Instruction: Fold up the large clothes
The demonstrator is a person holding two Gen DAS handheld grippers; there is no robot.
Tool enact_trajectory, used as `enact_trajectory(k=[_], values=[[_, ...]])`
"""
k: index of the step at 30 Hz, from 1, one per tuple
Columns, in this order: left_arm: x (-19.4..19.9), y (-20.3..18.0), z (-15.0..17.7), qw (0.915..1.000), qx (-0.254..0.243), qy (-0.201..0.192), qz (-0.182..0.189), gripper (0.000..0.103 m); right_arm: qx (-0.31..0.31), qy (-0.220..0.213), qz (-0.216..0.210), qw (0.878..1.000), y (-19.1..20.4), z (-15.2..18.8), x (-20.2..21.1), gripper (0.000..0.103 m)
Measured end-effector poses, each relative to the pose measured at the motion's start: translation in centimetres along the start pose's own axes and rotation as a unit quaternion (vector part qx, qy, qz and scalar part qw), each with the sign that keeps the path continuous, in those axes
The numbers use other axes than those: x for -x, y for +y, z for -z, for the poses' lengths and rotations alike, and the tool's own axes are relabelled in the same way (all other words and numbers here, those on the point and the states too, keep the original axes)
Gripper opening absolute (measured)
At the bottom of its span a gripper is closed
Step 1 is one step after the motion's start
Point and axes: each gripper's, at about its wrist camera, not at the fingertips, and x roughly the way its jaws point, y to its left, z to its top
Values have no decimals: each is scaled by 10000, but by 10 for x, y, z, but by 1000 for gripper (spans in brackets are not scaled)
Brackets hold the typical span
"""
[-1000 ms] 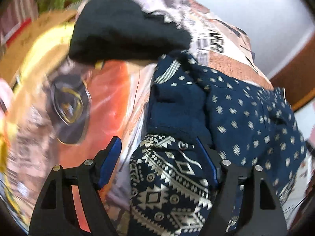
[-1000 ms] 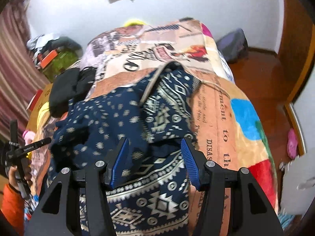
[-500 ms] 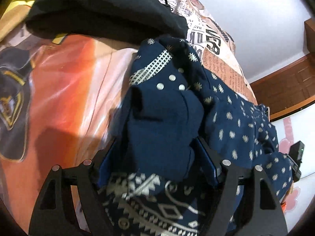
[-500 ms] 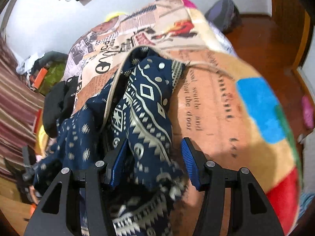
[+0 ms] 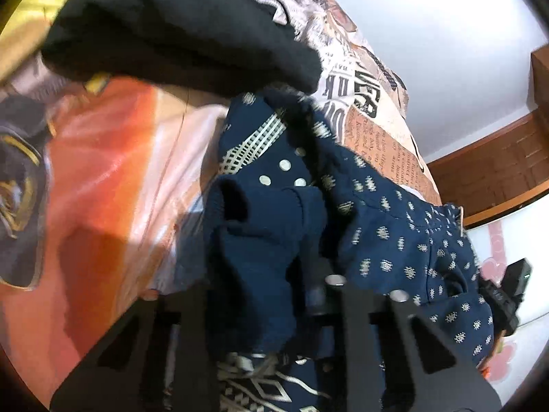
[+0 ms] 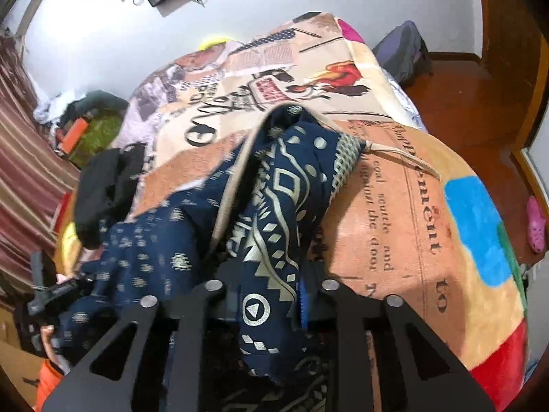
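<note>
1. Since the earlier frames, both pairs of fingers have been drawn together onto the navy garment (image 5: 377,226), where a second ago they stood wide apart around it.
2. Cloth is clamped by the left hand-held gripper (image 5: 260,295): a plain navy fold is pinched between its fingers at the lower centre of the left wrist view, and the blue pads are hidden by it.
3. Cloth is likewise clamped by the right hand-held gripper (image 6: 267,295): a strip with cream geometric print is held between its fingers at the lower centre of the right wrist view, with a sliver of one blue pad (image 6: 302,304) visible just right of the strip.
4. The garment is bunched on the bed (image 6: 411,206), lying across a printed blanket; its dotted part is seen stretching toward the right of the left wrist view and toward the lower left of the right wrist view.
5. A black garment (image 5: 178,20) is seen on the bed in the upper left of the left wrist view, its edge touching the navy one.
6. A pink shoe (image 6: 536,224) is seen on the wooden floor (image 6: 459,103) at the right edge of the right wrist view.
</note>
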Motion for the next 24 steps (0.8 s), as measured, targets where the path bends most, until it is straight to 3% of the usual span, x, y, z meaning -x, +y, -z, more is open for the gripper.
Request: enact_trajectory(k=[4,8,14,19,24], values=[[30,-40,-1,9967,-611,-398,-353,15,352,-217,-120,9991,24,-12,24,14],[65,-78,-6,9902,-1155,-741,-246,14,465,-480,-306,9973,46,-32,48,14],[110,-113,-29,9785,-1591,-1300,-162,13,670,-928,-503,9922,71,-67,65,13],[122,-118,-62,9723,-1667,-1626,-193,13,833,-1176,-511,9882,82,-97,49,13],[101,-115,-95,9663,-1859,-1717,-474,13,951,-1148,-336,9883,83,-116,9,13]])
